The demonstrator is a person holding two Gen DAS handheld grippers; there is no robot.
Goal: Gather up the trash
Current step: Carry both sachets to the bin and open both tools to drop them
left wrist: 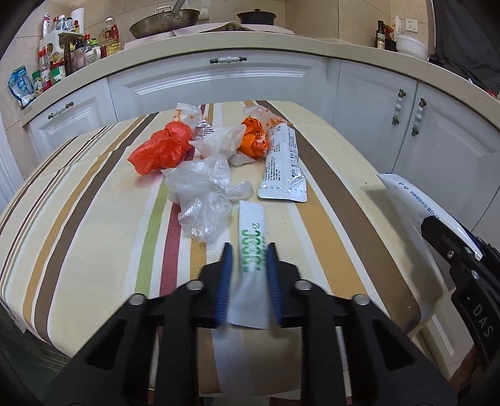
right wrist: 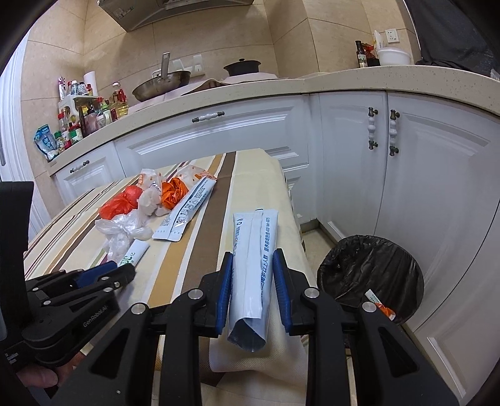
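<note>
My left gripper [left wrist: 249,250] is shut on a white paper sleeve with green print [left wrist: 251,231] near the front of the striped table [left wrist: 93,218]; it also shows in the right wrist view [right wrist: 118,268]. My right gripper [right wrist: 253,254] is shut on a long white pouch with blue print [right wrist: 254,250] and holds it above the table's right edge. A black-lined bin [right wrist: 372,274] stands on the floor to the right, with a wrapper inside. On the table lie a red bag [left wrist: 162,146], an orange bag [left wrist: 254,140], a clear bag [left wrist: 203,193] and a long white packet [left wrist: 282,165].
White cabinets [right wrist: 422,187] and a beige counter [left wrist: 281,47] curve behind the table. A pan [left wrist: 164,23], a pot and bottles [left wrist: 62,56] stand on the counter. The right gripper with its pouch shows at the right edge of the left wrist view [left wrist: 437,218].
</note>
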